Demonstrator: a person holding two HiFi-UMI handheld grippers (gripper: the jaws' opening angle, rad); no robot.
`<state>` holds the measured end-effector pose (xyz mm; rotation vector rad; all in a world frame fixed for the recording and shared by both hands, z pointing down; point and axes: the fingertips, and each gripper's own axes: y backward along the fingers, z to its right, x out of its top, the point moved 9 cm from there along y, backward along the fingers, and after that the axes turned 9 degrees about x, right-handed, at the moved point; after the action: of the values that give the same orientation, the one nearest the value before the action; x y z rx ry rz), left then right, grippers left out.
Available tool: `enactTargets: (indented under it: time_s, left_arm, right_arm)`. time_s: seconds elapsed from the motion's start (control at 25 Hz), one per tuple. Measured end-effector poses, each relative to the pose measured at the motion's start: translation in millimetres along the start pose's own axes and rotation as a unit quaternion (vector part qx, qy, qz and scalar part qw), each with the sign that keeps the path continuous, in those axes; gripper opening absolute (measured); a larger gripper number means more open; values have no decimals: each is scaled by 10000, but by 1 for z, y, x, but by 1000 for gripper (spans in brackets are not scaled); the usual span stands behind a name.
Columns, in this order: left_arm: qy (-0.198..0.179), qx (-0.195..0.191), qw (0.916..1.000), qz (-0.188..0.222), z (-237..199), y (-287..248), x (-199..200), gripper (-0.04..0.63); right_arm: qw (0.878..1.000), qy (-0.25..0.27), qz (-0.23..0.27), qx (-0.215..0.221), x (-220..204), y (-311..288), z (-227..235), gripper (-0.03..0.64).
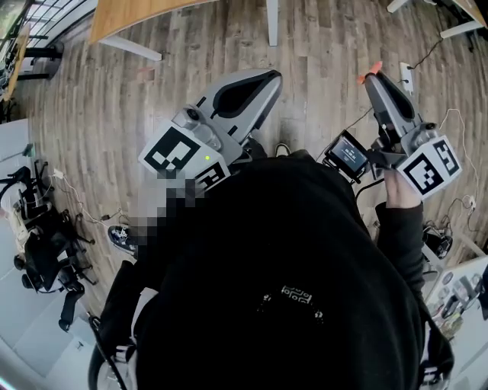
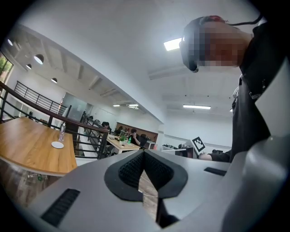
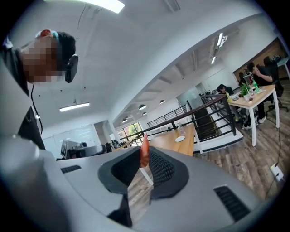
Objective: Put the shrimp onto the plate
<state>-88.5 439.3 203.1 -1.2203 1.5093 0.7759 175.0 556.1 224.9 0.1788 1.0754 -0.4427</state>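
An orange shrimp (image 3: 144,153) sticks up between the black pads of my right gripper (image 3: 144,156), which is shut on it. From the head view the shrimp (image 1: 368,71) shows as an orange tip at the end of the right gripper (image 1: 374,76), held in the air above the wooden floor. My left gripper (image 1: 263,80) is raised at the left. Its jaws meet at the tips with nothing between them (image 2: 144,153). A small white plate (image 3: 180,139) lies far off on a wooden table (image 3: 167,141), and it shows in the left gripper view too (image 2: 57,144).
Below me is a wooden floor (image 1: 191,68) with white table legs (image 1: 272,21) and cables (image 1: 76,202). Black equipment (image 1: 42,255) stands at the left. A black railing (image 2: 31,102) runs behind the table. People sit at desks (image 3: 253,93) further off.
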Motion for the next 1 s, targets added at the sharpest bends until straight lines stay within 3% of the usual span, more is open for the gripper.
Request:
enactTargets:
  time_s: [0.12,0.36,0.64,1.0]
  left_arm:
    - [-14,-49,10000,-36,-16,-10,5,3]
    - [-66,-215,9992,-317,-60,-22,4,3]
    - [-42,-266,9995,-153,-93,-13,17,3]
    - [246,-190,9994,-150,-171,6,20,3]
  right_arm:
    - [9996,-229,147,27,7,-7,5,67]
    - [9998,102,157,-52,21,-45,-1,67]
    - [9998,149,103,21,27,-73,-9,67]
    - [9996,237,-143,-66,42,-145,-20,67]
